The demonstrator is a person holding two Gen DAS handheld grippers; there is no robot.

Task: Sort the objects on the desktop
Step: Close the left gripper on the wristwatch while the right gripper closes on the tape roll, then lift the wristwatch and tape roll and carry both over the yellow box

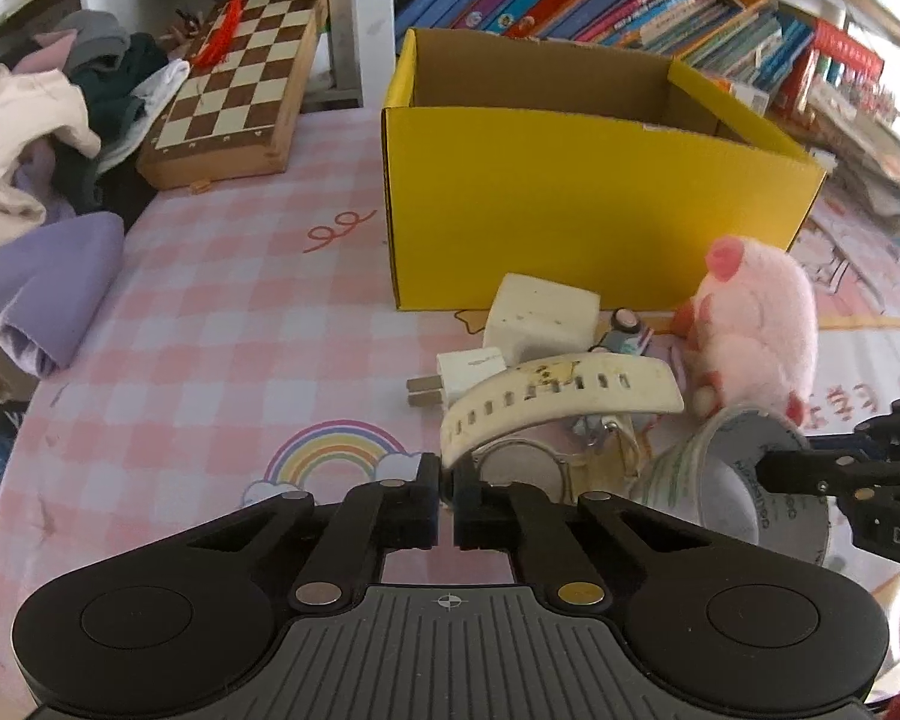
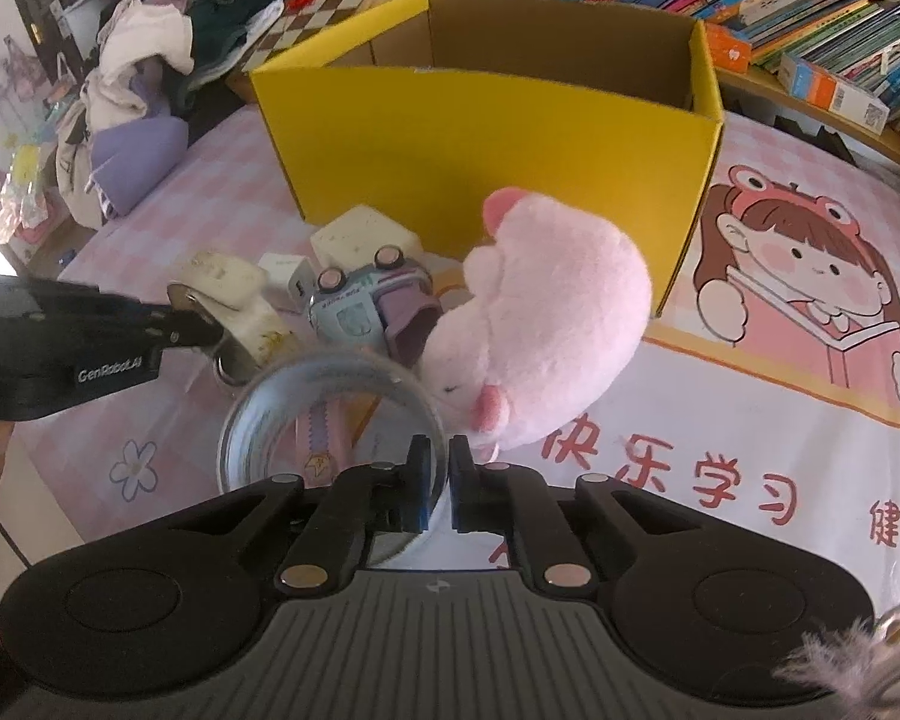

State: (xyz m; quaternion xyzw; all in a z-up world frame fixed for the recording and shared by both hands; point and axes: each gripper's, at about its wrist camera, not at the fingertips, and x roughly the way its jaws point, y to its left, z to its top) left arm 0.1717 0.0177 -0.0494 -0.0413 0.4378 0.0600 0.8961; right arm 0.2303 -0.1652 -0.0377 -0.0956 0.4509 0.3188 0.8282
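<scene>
My left gripper [image 1: 447,474] is shut on the end of a white watch strap [image 1: 564,396] with holes; the watch face [image 1: 519,468] lies just beyond the fingers. My right gripper [image 2: 444,462] is shut on the rim of a clear tape roll [image 2: 258,414], which shows at the right in the left wrist view [image 1: 726,468]. A pink plush toy [image 2: 546,312] lies right behind the roll. A small toy car [image 2: 360,300], a white cube charger [image 1: 540,318] and a white plug [image 1: 468,372] cluster in front of the open yellow box [image 1: 570,204].
A folded chessboard [image 1: 240,90] and a heap of clothes [image 1: 48,120] sit at the far left, with a purple cloth [image 1: 48,288] nearer. Shelves of books [image 1: 630,6] run behind the box. The pink checked tablecloth [image 1: 222,330] covers the table.
</scene>
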